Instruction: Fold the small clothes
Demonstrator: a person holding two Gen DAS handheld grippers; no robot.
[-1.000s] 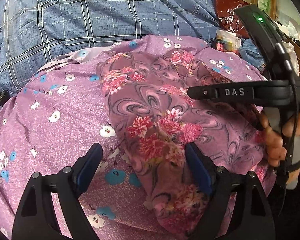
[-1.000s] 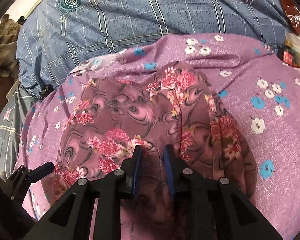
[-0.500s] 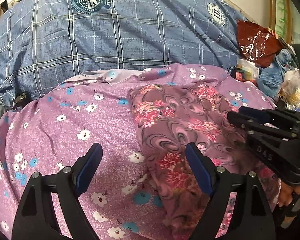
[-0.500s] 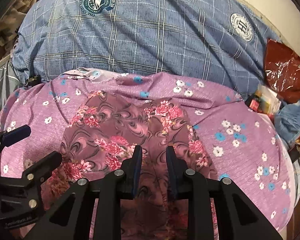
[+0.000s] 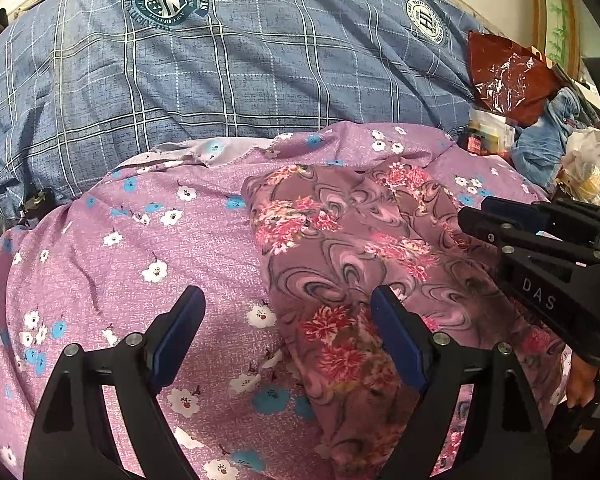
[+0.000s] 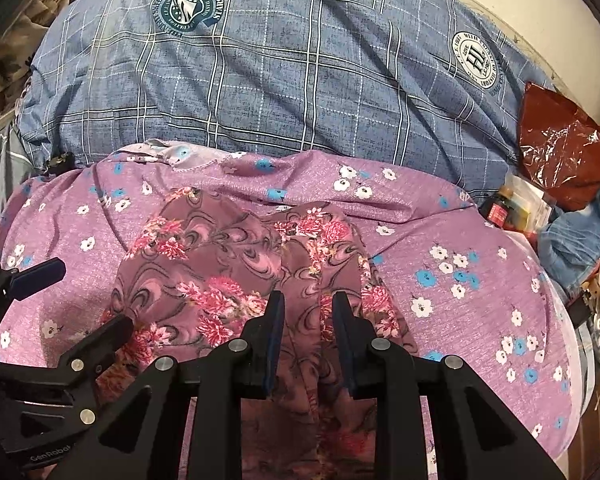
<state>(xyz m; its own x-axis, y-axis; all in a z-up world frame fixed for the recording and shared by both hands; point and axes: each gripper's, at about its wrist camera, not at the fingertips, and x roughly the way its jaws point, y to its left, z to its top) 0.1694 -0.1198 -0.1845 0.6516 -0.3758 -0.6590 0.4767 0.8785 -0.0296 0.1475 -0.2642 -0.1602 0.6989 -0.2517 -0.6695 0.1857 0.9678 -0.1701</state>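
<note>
Mauve swirl-print garment (image 6: 236, 276) lies bunched on the lilac floral cloth (image 6: 460, 248). Left hand-held gripper (image 5: 288, 334) is spread wide, empty; right hand-held gripper (image 6: 308, 320) is narrowly parted, pinching nothing. Slippery folds could slump, spoiling the fold.

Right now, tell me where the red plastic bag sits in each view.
Left wrist view: red plastic bag at upper right, beyond the blue plaid quilt.
Right wrist view: red plastic bag at the right edge, mid-height.
Shared landmark: the quilt's round white crest, just left of the bag.
</note>
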